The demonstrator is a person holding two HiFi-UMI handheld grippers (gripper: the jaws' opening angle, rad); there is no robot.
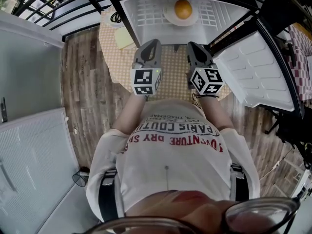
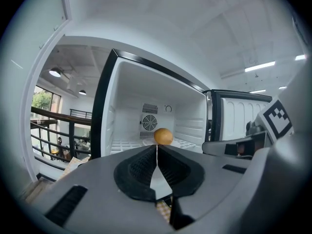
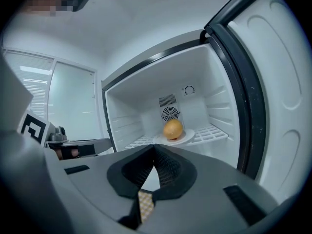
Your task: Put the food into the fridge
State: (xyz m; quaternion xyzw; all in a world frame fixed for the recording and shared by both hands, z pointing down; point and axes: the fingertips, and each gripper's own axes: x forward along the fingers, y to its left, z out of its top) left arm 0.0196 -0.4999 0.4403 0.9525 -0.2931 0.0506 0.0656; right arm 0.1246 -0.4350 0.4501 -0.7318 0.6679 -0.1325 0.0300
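Observation:
An orange fruit [image 1: 183,9] rests on a white plate [image 1: 169,17] on the wire shelf inside the open fridge [image 1: 146,13]. The fruit [image 2: 163,136] also shows in the left gripper view, and fruit [image 3: 173,129] and plate [image 3: 187,136] in the right gripper view. My left gripper [image 1: 152,44] and right gripper [image 1: 193,47] hover side by side in front of the fridge, short of the shelf. Both have their jaws shut with nothing between them: left gripper [image 2: 157,147], right gripper [image 3: 154,148].
The fridge door [image 1: 258,72] stands swung open to the right. A checked mat [image 1: 117,57] covers the surface in front of the fridge, with a yellow pad [image 1: 124,39] on it. White cabinets [image 1: 29,150] stand to the left, a black railing [image 1: 53,4] behind.

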